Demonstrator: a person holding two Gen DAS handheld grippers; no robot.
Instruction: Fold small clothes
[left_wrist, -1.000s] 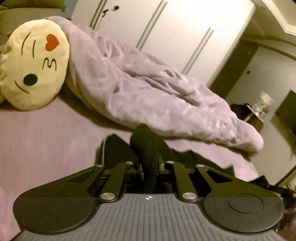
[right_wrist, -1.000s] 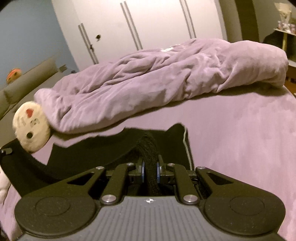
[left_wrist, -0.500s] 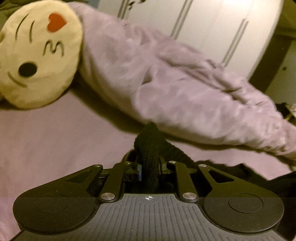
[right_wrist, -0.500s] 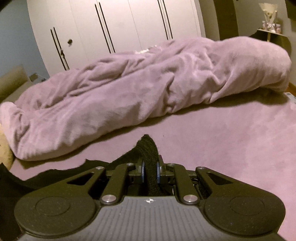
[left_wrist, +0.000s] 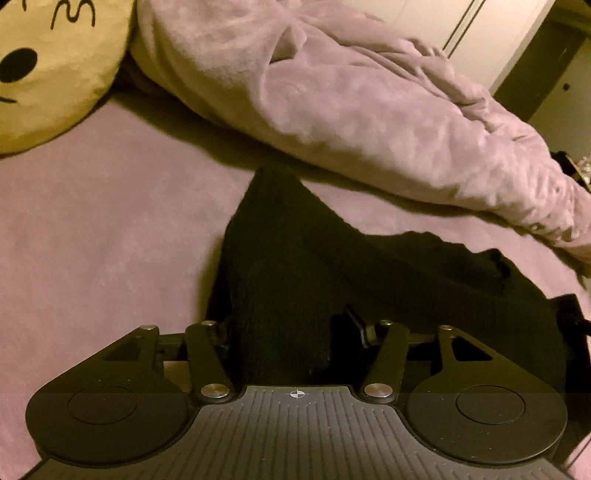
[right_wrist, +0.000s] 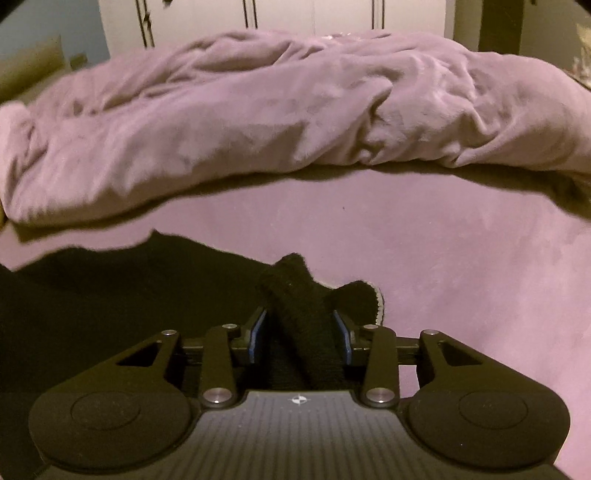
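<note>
Left gripper (left_wrist: 291, 332): jaws opening, wide apart; a raised ridge of the black garment (left_wrist: 295, 266) stands between them but the pads are clear of it on both sides, so released. The ridge runs from the jaws away toward the blanket and ends in a blunt peak pointing up and away

Right gripper (right_wrist: 300, 328): jaws opening; blue-edged pads (right_wrist: 258, 332) stand off a rolled fold of the same black garment (right_wrist: 299, 310). The fold lies between them, leaning slightly to the upper left, not squeezed. Beside it on the right a smaller flap shows a pale stitched edge (right_wrist: 378, 301)

Garment lies on the purple bed sheet (right_wrist: 461, 266). In the left view its body spreads from the ridge to the right; in the right view it spreads from the fold to the left. Long axis therefore runs across the bed between the two grippers, roughly parallel to the blanket. Far edge uneven, wavy

Beyond it: bare strip of sheet, then a bunched purple blanket (right_wrist: 277, 122) across the whole width, apart from the garment

Left view, upper left: yellow face cushion (left_wrist: 55, 74) touching the blanket end

Farthest: white wardrobe doors (right_wrist: 314, 16)
</note>
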